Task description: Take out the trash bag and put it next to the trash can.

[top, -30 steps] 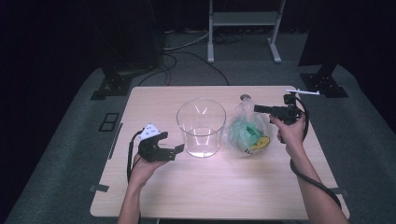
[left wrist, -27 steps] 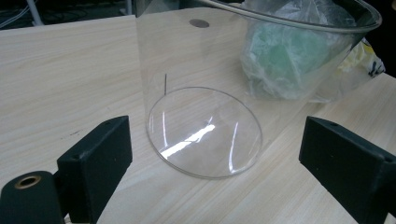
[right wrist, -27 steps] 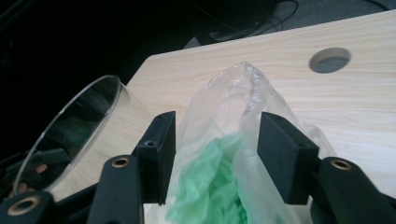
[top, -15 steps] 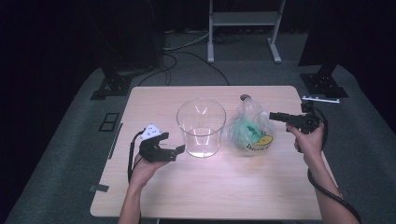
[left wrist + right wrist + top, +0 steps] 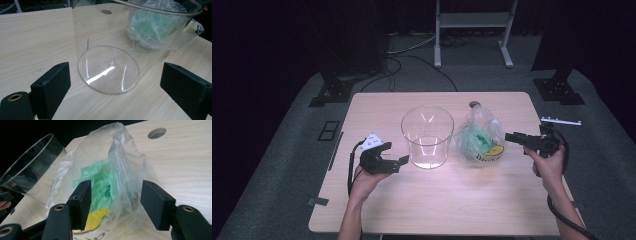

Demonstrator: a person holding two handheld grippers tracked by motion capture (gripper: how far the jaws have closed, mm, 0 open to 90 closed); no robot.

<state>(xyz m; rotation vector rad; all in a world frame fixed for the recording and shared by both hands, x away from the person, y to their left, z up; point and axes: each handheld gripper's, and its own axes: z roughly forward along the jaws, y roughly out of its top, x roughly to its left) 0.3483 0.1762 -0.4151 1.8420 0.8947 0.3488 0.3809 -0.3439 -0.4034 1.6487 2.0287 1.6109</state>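
Right gripper (image 5: 513, 136) has slid out toward the table's (image 5: 512, 210) right edge and dropped a bit, jaws just opening, nothing pinched. It aims at the plastic bag (image 5: 478, 140), standing upright beside the glass jar (image 5: 427, 135). Left gripper (image 5: 396, 161) sits open, facing the jar.

Light wooden table (image 5: 492, 210), clear glass cylinder (image 5: 427, 136) upright, plastic bag (image 5: 478, 140) just beside it

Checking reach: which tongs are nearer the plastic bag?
Right. The right tongs point at the plastic bag from beside it; the left tongs sit beyond the glass container.
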